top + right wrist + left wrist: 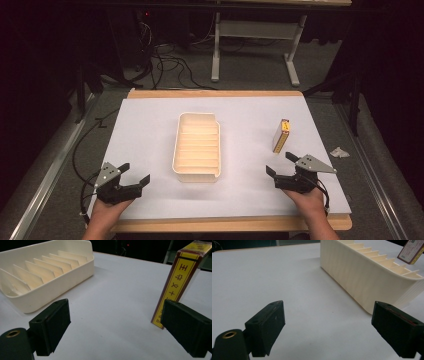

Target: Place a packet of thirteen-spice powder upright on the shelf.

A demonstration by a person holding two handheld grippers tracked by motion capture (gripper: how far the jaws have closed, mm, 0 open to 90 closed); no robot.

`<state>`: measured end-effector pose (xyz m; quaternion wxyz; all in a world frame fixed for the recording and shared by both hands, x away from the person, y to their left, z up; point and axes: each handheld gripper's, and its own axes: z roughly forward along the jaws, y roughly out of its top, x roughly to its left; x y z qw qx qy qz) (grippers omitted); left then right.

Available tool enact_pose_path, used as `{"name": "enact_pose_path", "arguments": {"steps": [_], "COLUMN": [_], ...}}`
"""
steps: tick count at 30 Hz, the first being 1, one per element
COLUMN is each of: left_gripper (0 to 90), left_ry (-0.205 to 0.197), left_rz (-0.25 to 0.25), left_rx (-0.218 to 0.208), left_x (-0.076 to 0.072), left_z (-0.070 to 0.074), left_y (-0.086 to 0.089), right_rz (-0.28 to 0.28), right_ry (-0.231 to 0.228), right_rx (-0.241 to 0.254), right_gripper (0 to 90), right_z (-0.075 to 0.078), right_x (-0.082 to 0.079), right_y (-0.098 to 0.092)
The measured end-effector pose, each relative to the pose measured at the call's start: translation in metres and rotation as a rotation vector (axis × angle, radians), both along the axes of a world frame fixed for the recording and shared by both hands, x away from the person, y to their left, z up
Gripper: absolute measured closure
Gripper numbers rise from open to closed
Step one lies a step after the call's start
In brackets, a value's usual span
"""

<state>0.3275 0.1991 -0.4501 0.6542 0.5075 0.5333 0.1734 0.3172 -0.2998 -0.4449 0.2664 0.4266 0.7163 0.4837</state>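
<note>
Your left gripper is black, with a grey plate on top and a brass-coloured ring showing near its left jaw in the left gripper view. Your right gripper is black too, under the same grey plate. At twelve o'clock from the left gripper sits the tray, cream all over, its pale ribs running in even stripes across the inside and faint ripples down its outer wall. At twelve o'clock from your right gripper stands the box, yellow with dark red edges and dark characters down its face. The sheet is pale bluish white; the table edge is light wood.
</note>
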Motion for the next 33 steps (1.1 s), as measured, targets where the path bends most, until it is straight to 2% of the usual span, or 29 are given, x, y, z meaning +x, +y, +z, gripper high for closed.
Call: {"name": "enact_pose_path", "arguments": {"steps": [5, 20, 33], "left_gripper": [11.8, 11.3, 10.9], "left_ry": [-0.003, 0.001, 0.003], "left_rz": [-0.002, 0.012, 0.009], "left_rx": [0.003, 0.001, -0.006], "left_x": [0.0006, -0.0007, -0.0027], "left_z": [0.0004, 0.0001, 0.0002], "left_y": [0.001, 0.0024, 0.0011], "right_rz": [0.002, -0.019, -0.058], "right_ry": [0.0, -0.028, -0.037], "right_rx": [-0.013, -0.008, -0.008], "right_gripper": [9.2, 9.2, 9.1], "right_z": [-0.0008, 0.0043, 0.0066], "right_x": [0.0007, -0.0027, -0.0029], "right_y": [0.0014, -0.0017, -0.0062]}}
